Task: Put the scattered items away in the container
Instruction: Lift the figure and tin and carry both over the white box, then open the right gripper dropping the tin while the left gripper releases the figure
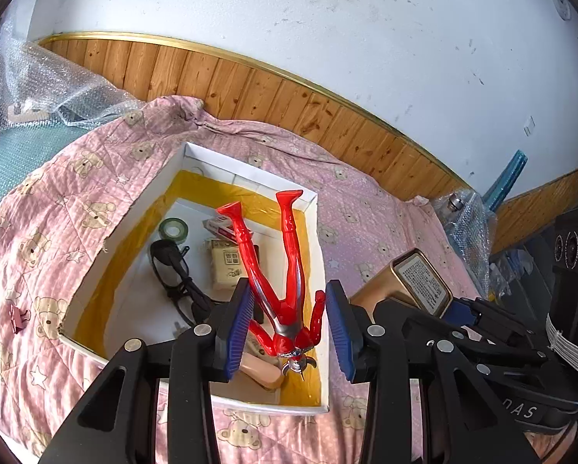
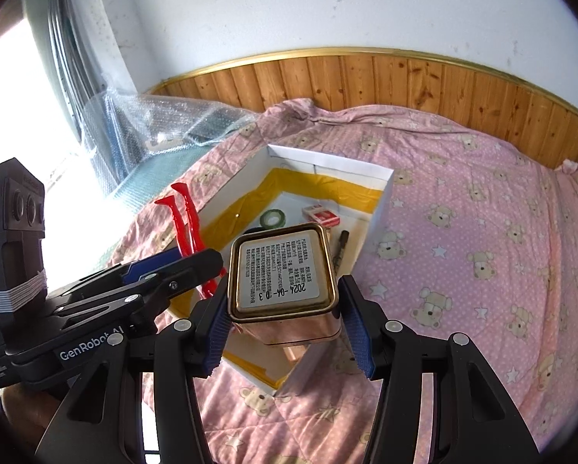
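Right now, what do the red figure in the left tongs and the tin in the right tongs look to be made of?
Red figure: probably moulded plastic or vinyl, glossy; bright highlights run down its legs. Tin: apparently thin metal, polished gold to copper tone, with a rolled shiny rim and a matte white paper label. White box: likely cardboard; its walls are thin and one edge looks frayed.
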